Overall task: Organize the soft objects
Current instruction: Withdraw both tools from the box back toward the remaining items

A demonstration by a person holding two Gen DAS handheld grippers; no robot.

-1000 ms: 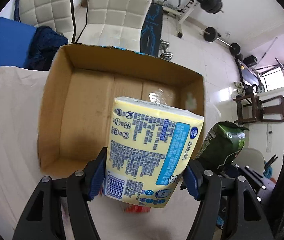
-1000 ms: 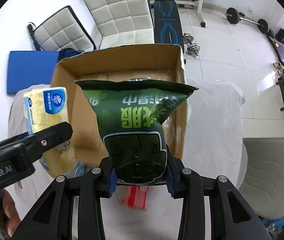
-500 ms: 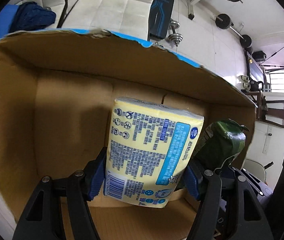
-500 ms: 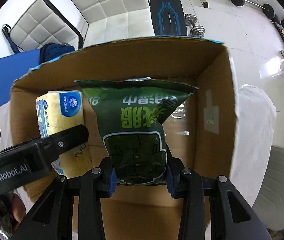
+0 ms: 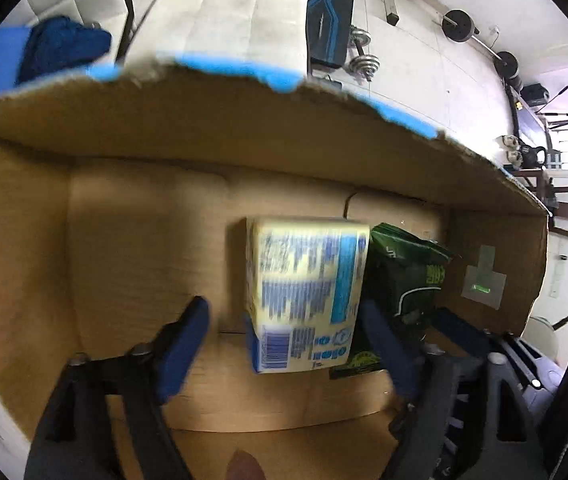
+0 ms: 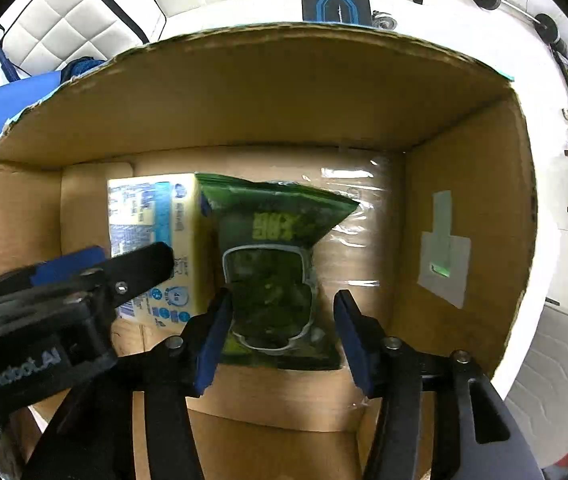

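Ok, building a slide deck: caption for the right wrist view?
Right gripper opening around a green snack bag beside a yellow tissue pack inside the cardboard box.

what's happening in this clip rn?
A person with two handheld grippers is packing soft items into a cardboard box. The left gripper is opening around a yellow tissue pack; the right gripper is opening around a green snack bag. Both items sit side by side on the box floor.
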